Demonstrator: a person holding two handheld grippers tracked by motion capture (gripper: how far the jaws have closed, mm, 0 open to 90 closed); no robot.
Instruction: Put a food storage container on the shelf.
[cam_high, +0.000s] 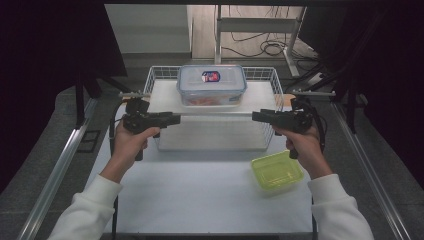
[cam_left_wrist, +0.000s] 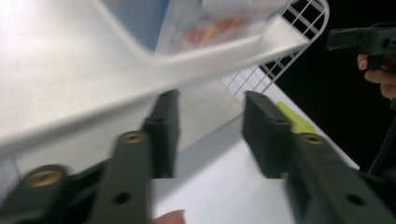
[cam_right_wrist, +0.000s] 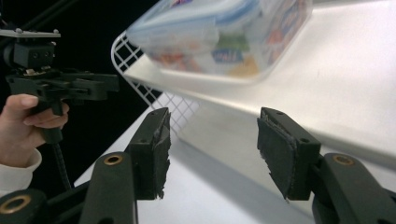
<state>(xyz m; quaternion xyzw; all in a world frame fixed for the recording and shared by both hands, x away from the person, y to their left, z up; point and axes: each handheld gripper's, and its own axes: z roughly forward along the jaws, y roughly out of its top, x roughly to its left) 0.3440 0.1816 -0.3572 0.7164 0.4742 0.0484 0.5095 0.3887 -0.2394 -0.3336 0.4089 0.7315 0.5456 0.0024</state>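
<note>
The wire basket (cam_high: 160, 75) stands on the far middle of the white surface (cam_high: 200, 195), and a flat white board (cam_high: 210, 127) rests across it, its near edge level with the two grippers. On the far part of that board sits a clear plastic box (cam_high: 211, 85) with a snap-on lid, blue-edged, with colourful contents showing through its walls.

The left gripper (cam_high: 172, 119) is at the basket's left end, pointing inward. In the left gripper view its jaws stand apart with nothing between them, close under the board's edge; that view is blurred. The right gripper (cam_high: 257, 116) is at the basket's right end, pointing inward too. In the right gripper view its jaws stand fairly wide and empty, the board's edge just beyond the worn black pads (cam_right_wrist: 280, 149).

Nearer than the basket and to its right lies a shallow yellow-green plastic tray (cam_high: 276, 171), translucent, square with rounded corners, just beside the right hand (cam_high: 300, 145). The left hand (cam_high: 127, 142) comes up at the basket's near left corner; both sleeves are white.

The basket is of thin white wire in a square grid with rounded corners. Metal rails run along both sides of the surface. Beyond the basket are a pale floor with black cables (cam_high: 260, 47), a metal frame, and dark curtains on either side.
</note>
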